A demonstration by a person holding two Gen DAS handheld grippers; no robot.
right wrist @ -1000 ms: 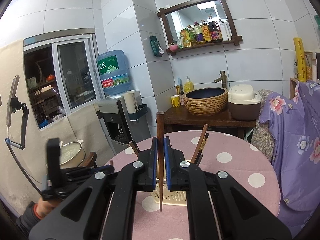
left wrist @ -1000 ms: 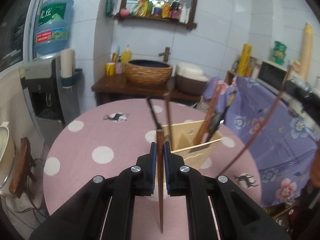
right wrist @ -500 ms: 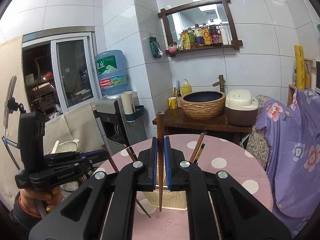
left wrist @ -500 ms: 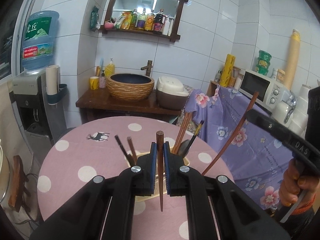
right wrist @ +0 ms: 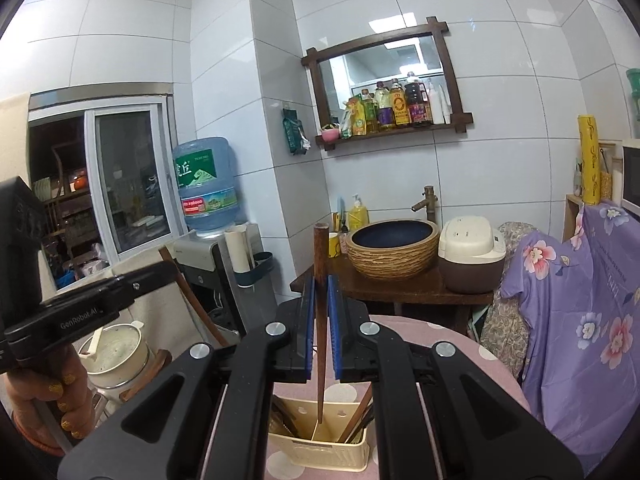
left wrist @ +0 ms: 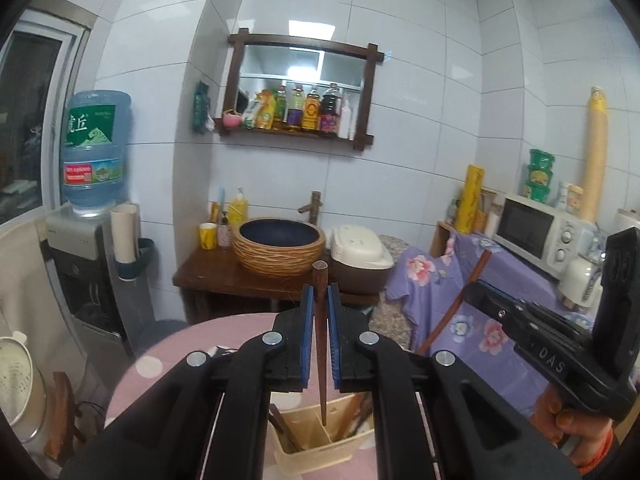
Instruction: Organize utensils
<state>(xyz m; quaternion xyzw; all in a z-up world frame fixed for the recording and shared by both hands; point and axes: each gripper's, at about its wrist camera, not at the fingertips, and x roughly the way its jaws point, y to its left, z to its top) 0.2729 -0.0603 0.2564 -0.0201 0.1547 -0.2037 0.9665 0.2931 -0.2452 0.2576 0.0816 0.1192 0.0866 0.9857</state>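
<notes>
1. Clamping one dark wooden chopstick upright between the blue pads of the left gripper, long axis near vertical, thin tip pointing down.
2. Hanging that tip just above the cream utensil holder on the pink dotted table, over the divider between its compartments; which compartment lies under it cannot be told.
3. Pinching a second chopstick the same way in the right gripper, tip dipping toward the holder's middle partition.
4. Showing other utensils already leaning in the compartments on both sides.
5. Judging both hands about equally near, so lowering straight down along the stick's axis seems the coming move, watching for a tip catching on the divider.
</notes>
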